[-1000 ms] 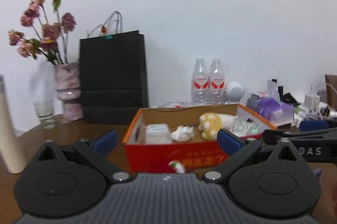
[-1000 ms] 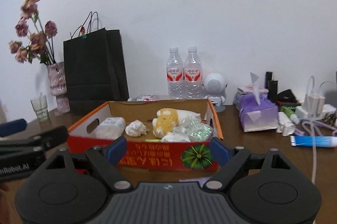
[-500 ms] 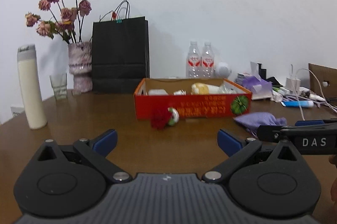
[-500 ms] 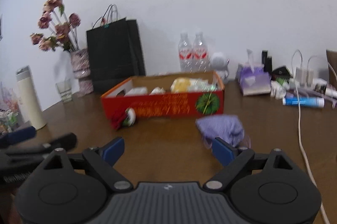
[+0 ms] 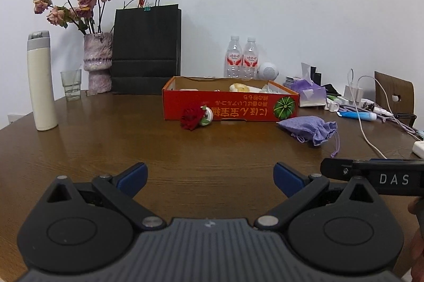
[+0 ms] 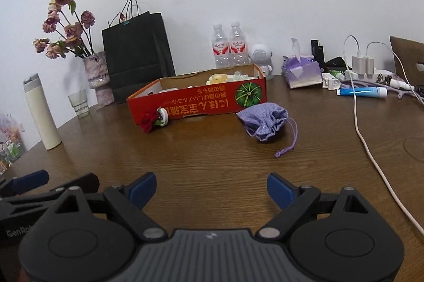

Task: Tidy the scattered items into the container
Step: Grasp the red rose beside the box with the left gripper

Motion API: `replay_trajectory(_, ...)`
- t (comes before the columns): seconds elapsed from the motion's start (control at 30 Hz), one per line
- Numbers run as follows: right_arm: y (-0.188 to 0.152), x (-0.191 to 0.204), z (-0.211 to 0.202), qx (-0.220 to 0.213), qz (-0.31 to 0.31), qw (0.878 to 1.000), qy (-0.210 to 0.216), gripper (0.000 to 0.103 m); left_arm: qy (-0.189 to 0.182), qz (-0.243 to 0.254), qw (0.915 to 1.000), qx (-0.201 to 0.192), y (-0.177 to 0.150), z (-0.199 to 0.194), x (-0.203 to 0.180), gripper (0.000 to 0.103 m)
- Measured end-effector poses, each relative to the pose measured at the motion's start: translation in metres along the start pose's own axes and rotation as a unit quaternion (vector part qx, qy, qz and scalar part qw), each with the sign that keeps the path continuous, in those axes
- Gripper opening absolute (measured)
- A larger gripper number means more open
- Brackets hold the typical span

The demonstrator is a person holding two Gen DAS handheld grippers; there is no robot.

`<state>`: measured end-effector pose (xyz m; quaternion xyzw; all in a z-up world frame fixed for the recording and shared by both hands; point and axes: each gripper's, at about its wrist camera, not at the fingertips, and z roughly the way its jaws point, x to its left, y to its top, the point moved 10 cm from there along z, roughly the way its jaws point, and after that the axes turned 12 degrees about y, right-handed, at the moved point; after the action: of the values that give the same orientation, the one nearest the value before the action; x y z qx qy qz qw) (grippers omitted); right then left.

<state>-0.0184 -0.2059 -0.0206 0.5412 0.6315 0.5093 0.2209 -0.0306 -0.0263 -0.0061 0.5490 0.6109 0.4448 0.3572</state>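
Note:
A red cardboard box (image 5: 230, 107) (image 6: 201, 103) stands on the brown table, with a yellow plush toy and several white items inside. A red rose with a white base (image 5: 194, 117) (image 6: 152, 120) lies against the box's front. A purple drawstring pouch (image 5: 308, 127) (image 6: 265, 120) lies in front of the box's right end. My left gripper (image 5: 210, 177) is open and empty, low over the table, well short of the rose. My right gripper (image 6: 210, 188) is open and empty, well short of the pouch.
A white flask (image 5: 41, 80), a glass (image 5: 71, 84), a vase of dried roses (image 5: 96, 61) and a black paper bag (image 5: 147, 49) stand at the back left. Two water bottles (image 5: 241, 61), a tissue pack (image 5: 308, 91), chargers, cables (image 6: 357, 110) and a blue tube (image 6: 361, 91) crowd the right.
Both grippers have pulled back from the box, towards the table's near side. The rose and the purple pouch have come into view in front of the box. Both grippers stay open.

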Motion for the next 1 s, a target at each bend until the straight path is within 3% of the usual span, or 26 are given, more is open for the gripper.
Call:
replay_trajectory(0.1,0.004,-0.001,0.003,-0.002,0.001,1.0,0.006,0.09,0.002,0.01,1.0,0.0,0.001,0.003,-0.001,0.103)
replay_trajectory(0.27,0.032,0.006,0.03,-0.001,-0.033,0.999,0.033,0.087,0.015,0.007,0.9998,-0.011,0.03,0.032,0.012,0.103)
replay_trajectory(0.37,0.051,0.008,0.064,0.029,-0.041,0.997,0.058,0.069,0.01,0.009,0.9995,0.027,0.045,0.073,0.02,0.102)
replay_trajectory(0.47,0.069,0.009,0.106,0.056,-0.038,0.994,0.091,0.062,-0.019,0.011,0.9987,0.047,0.061,0.117,0.022,0.099)
replay_trajectory(0.67,0.095,0.007,0.192,0.091,-0.049,0.989,0.108,0.057,-0.015,0.044,0.9961,0.075,0.073,0.203,0.019,0.095)
replay_trajectory(0.73,0.099,0.005,0.217,0.103,-0.04,0.987,0.116,0.052,-0.021,0.025,0.9947,0.097,0.069,0.227,0.022,0.094)
replay_trajectory(0.83,0.104,0.008,0.245,0.111,-0.037,0.984,0.138,0.043,-0.037,-0.006,0.9931,0.111,0.068,0.251,0.026,0.088)
replay_trajectory(1.0,0.106,0.014,0.274,0.123,-0.036,0.976,0.174,0.022,-0.06,0.008,0.9915,0.115,0.067,0.263,0.024,0.084)
